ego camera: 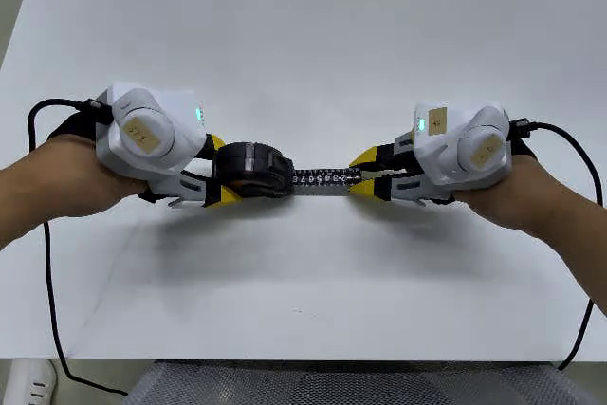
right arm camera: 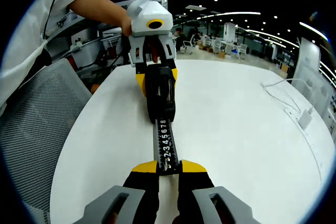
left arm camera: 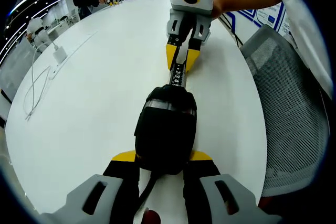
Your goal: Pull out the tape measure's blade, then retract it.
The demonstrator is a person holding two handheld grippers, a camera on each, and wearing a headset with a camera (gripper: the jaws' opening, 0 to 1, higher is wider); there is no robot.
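Observation:
A black tape measure case (ego camera: 251,170) sits low over the white table (ego camera: 303,35), and my left gripper (ego camera: 221,171) is shut on it; in the left gripper view the case (left arm camera: 165,129) fills the space between the yellow-tipped jaws. A short length of black blade (ego camera: 325,178) with white numbers runs from the case to my right gripper (ego camera: 363,179), which is shut on the blade's end. In the right gripper view the blade (right arm camera: 165,142) stretches from my jaws to the case (right arm camera: 160,95), with the left gripper (right arm camera: 151,30) behind it.
White cables and a charger (left arm camera: 58,55) lie on the far part of the table. A grey mesh chair (left arm camera: 286,103) stands by the table's near edge. A power strip (ego camera: 28,386) lies on the floor at lower left. Black gripper cords hang off the front edge.

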